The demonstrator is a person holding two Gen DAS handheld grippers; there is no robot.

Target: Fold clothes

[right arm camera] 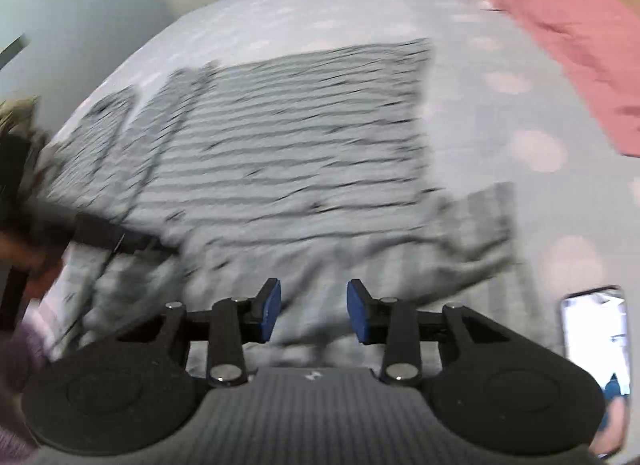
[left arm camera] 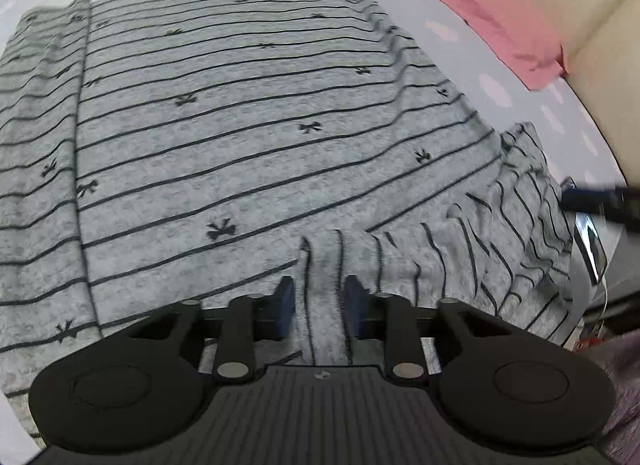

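A grey garment (left arm camera: 240, 125) with thin dark stripes and small bows lies spread flat on the bed. Its near right part is bunched into folds. My left gripper (left arm camera: 320, 297) is at the garment's near edge, and a raised ridge of the fabric runs between its blue pads, which press on it. In the right wrist view the same garment (right arm camera: 300, 145) is blurred. My right gripper (right arm camera: 314, 313) hangs over its crumpled near part, jaws apart, with nothing pinched between them. The left gripper (right arm camera: 120, 237) shows there as a dark bar at the left.
The bed sheet (left arm camera: 440, 25) is pale grey with faint pink clouds. A pink cloth or pillow (left arm camera: 500, 13) lies at the far right against a beige headboard (left arm camera: 580, 25). A lit phone (right arm camera: 596, 345) lies near the bed's right edge. A purple sleeve (right arm camera: 20, 345) shows at the left.
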